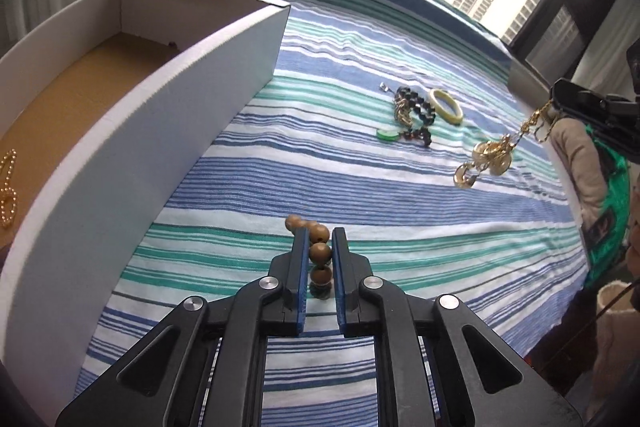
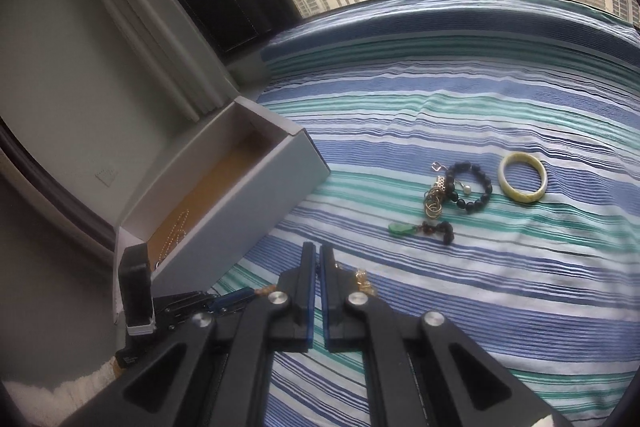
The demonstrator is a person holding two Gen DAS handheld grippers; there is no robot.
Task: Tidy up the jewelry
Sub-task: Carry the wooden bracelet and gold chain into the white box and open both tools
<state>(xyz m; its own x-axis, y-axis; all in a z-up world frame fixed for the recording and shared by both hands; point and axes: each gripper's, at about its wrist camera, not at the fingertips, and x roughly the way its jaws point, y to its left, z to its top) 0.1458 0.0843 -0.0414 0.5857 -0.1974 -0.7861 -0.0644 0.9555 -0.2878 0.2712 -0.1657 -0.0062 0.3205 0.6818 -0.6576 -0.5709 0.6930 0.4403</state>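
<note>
My left gripper (image 1: 320, 233) is shut on a brown wooden bead bracelet (image 1: 320, 251), held above the striped cloth beside the white box (image 1: 168, 115). A gold bead chain (image 1: 8, 187) lies in the box. My right gripper (image 2: 319, 247) is shut on a gold chain with ring pendants (image 1: 486, 157), which hangs from it in the left wrist view; only a bit of the gold chain (image 2: 362, 277) shows beside the right finger. On the cloth lie a black bead bracelet (image 2: 468, 187), a cream bangle (image 2: 522, 183), gold rings (image 2: 434, 205) and a green pendant (image 2: 398, 230).
The striped cloth (image 2: 480, 299) covers a table by a window. The open white box (image 2: 224, 203) stands at the cloth's left edge, with a wall and dark window frame behind it. The left gripper's body (image 2: 138, 291) shows at lower left.
</note>
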